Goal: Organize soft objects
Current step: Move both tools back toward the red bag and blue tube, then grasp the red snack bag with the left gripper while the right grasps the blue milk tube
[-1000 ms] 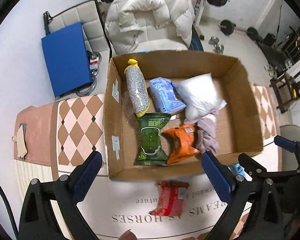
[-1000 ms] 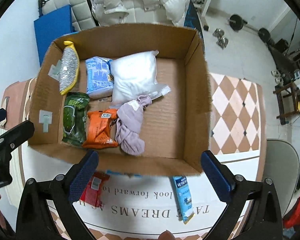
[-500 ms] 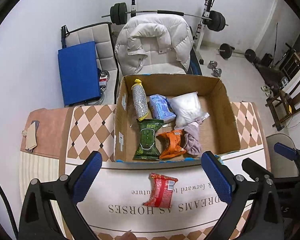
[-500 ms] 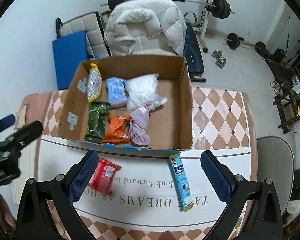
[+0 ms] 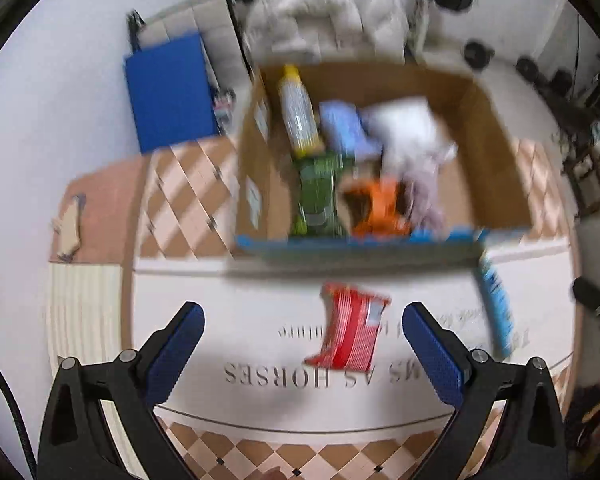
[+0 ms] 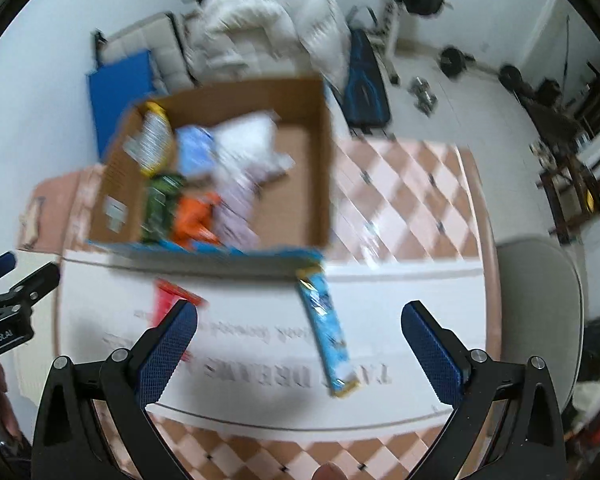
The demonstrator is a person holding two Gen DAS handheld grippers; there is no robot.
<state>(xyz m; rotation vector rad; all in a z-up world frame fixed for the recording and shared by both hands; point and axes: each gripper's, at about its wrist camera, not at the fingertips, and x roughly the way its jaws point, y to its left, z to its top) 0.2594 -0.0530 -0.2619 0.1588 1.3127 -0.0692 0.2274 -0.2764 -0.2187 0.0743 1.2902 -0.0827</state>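
Observation:
A cardboard box [image 5: 496, 148] [image 6: 300, 160] on the table holds several soft packs: yellow-capped silver, blue, white, green, orange, and a mauve cloth. A red packet [image 5: 350, 330] [image 6: 168, 298] lies on the white mat in front of the box, just ahead of my left gripper [image 5: 303, 344], which is open and empty. A long blue packet [image 6: 328, 332] [image 5: 496, 308] lies on the mat ahead of my right gripper [image 6: 298, 342], also open and empty. Both views are motion-blurred.
The white mat [image 5: 260, 360] with printed words covers a checkered tablecloth [image 6: 400, 200]. Behind the table stand a chair with a white jacket [image 6: 268, 28], a blue pad [image 5: 168, 88] and gym weights. A grey chair [image 6: 540, 280] stands at the right.
Both grippers have pulled back from above the box toward the table's near edge and come lower. The red and blue packets now lie close ahead of the fingers. Jaws stayed open.

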